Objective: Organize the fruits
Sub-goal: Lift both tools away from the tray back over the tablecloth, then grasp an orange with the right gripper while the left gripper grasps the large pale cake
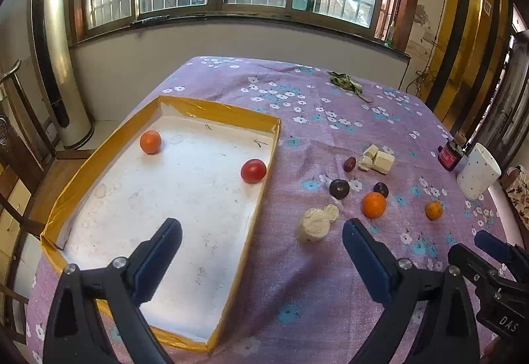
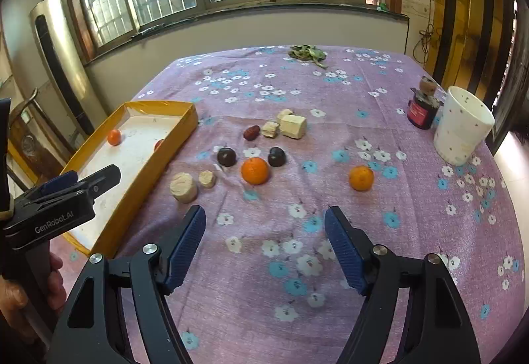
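Note:
A yellow-walled tray [image 1: 211, 111] with a white floor lies on the left of the table; it also shows in the right wrist view [image 2: 185, 119]. In it sit an orange fruit [image 1: 150, 141] and a red fruit [image 1: 253, 170]. On the cloth lie a large orange [image 2: 254, 170], a smaller orange [image 2: 361, 178], two dark plums [image 2: 226, 156] [image 2: 276, 156] and a red date [image 2: 251, 132]. My left gripper [image 1: 261, 228] is open and empty over the tray's near right wall. My right gripper [image 2: 264, 218] is open and empty, just short of the large orange.
Pale cut chunks [image 2: 292, 126] and two pale round pieces [image 2: 183, 187] lie among the fruit. A white cup [image 2: 461, 126] and a dark jar [image 2: 423, 109] stand at the right. Dried leaves [image 2: 307, 54] lie at the far edge. A tall floor-standing unit [image 1: 56, 50] stands beyond the table's left.

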Demonstrator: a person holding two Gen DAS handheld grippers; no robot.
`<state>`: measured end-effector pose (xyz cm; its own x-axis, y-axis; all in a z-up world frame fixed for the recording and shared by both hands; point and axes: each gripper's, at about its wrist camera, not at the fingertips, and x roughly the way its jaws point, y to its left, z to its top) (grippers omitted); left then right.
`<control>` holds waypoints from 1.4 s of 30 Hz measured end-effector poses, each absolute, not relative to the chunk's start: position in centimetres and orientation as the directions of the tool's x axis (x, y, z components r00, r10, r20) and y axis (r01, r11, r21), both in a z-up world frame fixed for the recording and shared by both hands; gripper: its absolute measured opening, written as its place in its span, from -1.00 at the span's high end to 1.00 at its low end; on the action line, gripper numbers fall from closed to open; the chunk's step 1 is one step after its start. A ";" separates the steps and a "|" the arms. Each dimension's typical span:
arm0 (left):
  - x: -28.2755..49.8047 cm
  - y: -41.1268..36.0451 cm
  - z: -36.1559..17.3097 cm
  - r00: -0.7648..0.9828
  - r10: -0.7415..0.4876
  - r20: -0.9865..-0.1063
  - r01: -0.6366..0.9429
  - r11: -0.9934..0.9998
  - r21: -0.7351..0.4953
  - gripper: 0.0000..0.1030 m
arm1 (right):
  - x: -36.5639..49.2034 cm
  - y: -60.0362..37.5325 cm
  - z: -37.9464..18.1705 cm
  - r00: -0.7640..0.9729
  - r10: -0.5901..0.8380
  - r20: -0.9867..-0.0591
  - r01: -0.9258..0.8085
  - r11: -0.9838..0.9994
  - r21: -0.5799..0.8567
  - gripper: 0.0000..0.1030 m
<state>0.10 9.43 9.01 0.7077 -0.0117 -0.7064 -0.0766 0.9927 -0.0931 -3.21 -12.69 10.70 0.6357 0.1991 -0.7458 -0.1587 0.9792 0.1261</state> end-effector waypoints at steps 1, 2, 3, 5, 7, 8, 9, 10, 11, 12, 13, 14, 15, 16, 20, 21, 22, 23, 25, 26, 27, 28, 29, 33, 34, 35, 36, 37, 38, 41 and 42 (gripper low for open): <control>0.0 9.0 9.0 0.709 -0.009 -0.706 -0.074 0.993 -0.087 -0.95 | -3.2 -13.1 10.6 0.638 0.195 -0.745 -0.151 0.980 0.127 -0.47; 0.0 8.7 8.9 0.707 -0.008 -0.707 -0.070 0.994 -0.081 -0.95 | -3.2 -13.5 10.5 0.637 0.195 -0.746 -0.149 0.980 0.129 -0.48; -0.1 8.3 8.8 0.704 -0.004 -0.711 -0.067 0.995 -0.073 -0.95 | -3.3 -13.8 10.4 0.636 0.195 -0.747 -0.146 0.981 0.131 -0.48; -0.1 7.7 8.4 0.693 -0.006 -0.721 -0.058 0.996 -0.064 -0.95 | -3.1 -14.5 10.2 0.633 0.193 -0.750 -0.140 0.981 0.134 -0.48; -0.2 7.0 7.8 0.677 -0.013 -0.736 -0.047 0.997 -0.061 -0.95 | -3.0 -15.2 9.7 0.628 0.189 -0.755 -0.134 0.982 0.135 -0.48; -0.3 6.6 7.5 0.669 -0.017 -0.743 -0.041 0.997 -0.059 -0.95 | -2.9 -15.5 9.5 0.624 0.190 -0.758 -0.132 0.982 0.137 -0.48; -0.3 6.3 7.2 0.663 -0.018 -0.748 -0.034 0.998 -0.054 -0.95 | -2.7 -15.8 9.3 0.620 0.189 -0.761 -0.128 0.982 0.140 -0.48; -0.3 5.9 7.0 0.658 -0.017 -0.753 -0.028 0.999 -0.047 -0.95 | -2.4 -16.2 9.0 0.612 0.192 -0.767 -0.125 0.981 0.146 -0.48; -0.3 5.6 6.7 0.652 -0.015 -0.758 -0.021 0.999 -0.038 -0.95 | -2.3 -16.4 8.8 0.607 0.196 -0.770 -0.125 0.981 0.151 -0.48; -0.4 5.4 6.5 0.645 -0.011 -0.764 -0.016 0.999 -0.028 -0.95 | -2.0 -16.7 8.4 0.596 0.208 -0.776 -0.128 0.978 0.164 -0.48; -0.3 5.1 6.3 0.639 -0.007 -0.769 -0.012 1.000 -0.019 -0.95 | -1.6 -16.7 8.1 0.586 0.218 -0.780 -0.133 0.976 0.173 -0.48; -0.4 5.0 6.0 0.633 -0.002 -0.774 -0.009 1.000 -0.010 -0.95 | -1.1 -16.6 7.7 0.574 0.232 -0.785 -0.144 0.973 0.182 -0.48; -0.4 4.9 5.8 0.627 0.001 -0.779 -0.007 1.000 -0.004 -0.95 | -0.6 -16.4 7.5 0.566 0.246 -0.787 -0.158 0.969 0.189 -0.48; -0.5 4.9 5.7 0.622 0.004 -0.783 -0.006 1.000 0.001 -0.95 | -0.1 -16.1 7.2 0.558 0.255 -0.790 -0.171 0.966 0.192 -0.48; -0.6 5.2 5.1 0.606 0.017 -0.795 -0.005 1.000 0.018 -0.95 | 2.7 -14.3 6.1 0.527 0.301 -0.795 -0.232 0.951 0.206 -0.48; -0.6 5.4 5.0 0.598 0.019 -0.802 -0.006 1.000 0.019 -0.95 | 3.5 -13.8 5.7 0.518 0.306 -0.798 -0.244 0.948 0.205 -0.48; -0.6 5.5 4.8 0.592 0.020 -0.806 -0.008 1.000 0.019 -0.95 | 4.3 -13.2 5.1 0.503 0.313 -0.805 -0.257 0.944 0.206 -0.48; -0.6 5.7 4.7 0.587 0.019 -0.809 -0.009 1.000 0.017 -0.95 | 4.9 -12.7 4.7 0.494 0.317 -0.810 -0.264 0.942 0.208 -0.48; -0.6 5.9 4.4 0.579 0.019 -0.815 -0.014 1.000 0.013 -0.95 | 6.2 -11.9 3.9 0.476 0.329 -0.815 -0.275 0.937 0.217 -0.46; -0.6 6.0 4.4 0.576 0.016 -0.817 -0.013 1.000 0.010 -0.95 | 6.7 -11.7 3.6 0.473 0.331 -0.816 -0.273 0.936 0.221 -0.45; -0.5 6.1 4.3 0.573 0.014 -0.820 -0.012 1.000 0.008 -0.95 | 7.2 -11.6 3.2 0.465 0.341 -0.817 -0.272 0.933 0.234 -0.39; -0.4 6.1 4.2 0.571 0.014 -0.821 -0.012 1.000 0.008 -0.95 | 7.6 -11.5 2.9 0.452 0.356 -0.818 -0.272 0.928 0.253 -0.29; -0.3 6.1 4.2 0.571 0.012 -0.821 -0.011 1.000 0.007 -0.95 | 7.8 -11.3 2.7 0.443 0.365 -0.819 -0.273 0.925 0.265 -0.25; 0.4 5.8 3.9 0.567 0.005 -0.824 -0.002 1.000 0.005 -0.95 | 8.3 -10.5 2.1 0.442 0.360 -0.821 -0.297 0.923 0.245 0.02; 0.7 5.7 3.8 0.565 0.002 -0.825 0.002 1.000 0.004 -0.95 | 8.4 -10.4 2.1 0.442 0.361 -0.821 -0.305 0.921 0.241 0.35; 1.1 5.5 3.7 0.563 0.004 -0.826 0.001 1.000 0.006 -0.95 | 8.6 -10.4 2.0 0.435 0.374 -0.819 -0.311 0.916 0.253 0.35; 1.4 5.4 3.7 0.566 0.011 -0.824 -0.001 1.000 0.012 -0.95 | 8.6 -10.6 2.1 0.442 0.375 -0.815 -0.310 0.916 0.253 0.35; 1.8 5.2 3.6 0.569 0.012 -0.822 0.001 1.000 0.016 -0.95 | 8.5 -10.8 2.3 0.453 0.369 -0.812 -0.311 0.919 0.243 0.35; 2.1 5.2 3.6 0.570 0.011 -0.822 0.003 1.000 0.015 -0.95 | 8.4 -11.1 2.5 0.460 0.364 -0.810 -0.310 0.921 0.237 0.35; 3.4 5.3 3.8 0.568 -0.001 -0.823 -0.008 1.000 -0.006 -0.94 | 7.7 -12.7 3.3 0.487 0.353 -0.799 -0.294 0.928 0.230 0.34; 3.7 5.2 4.0 0.575 0.001 -0.818 -0.015 1.000 -0.010 -0.88 | 7.5 -13.2 3.5 0.497 0.341 -0.798 -0.290 0.932 0.217 0.34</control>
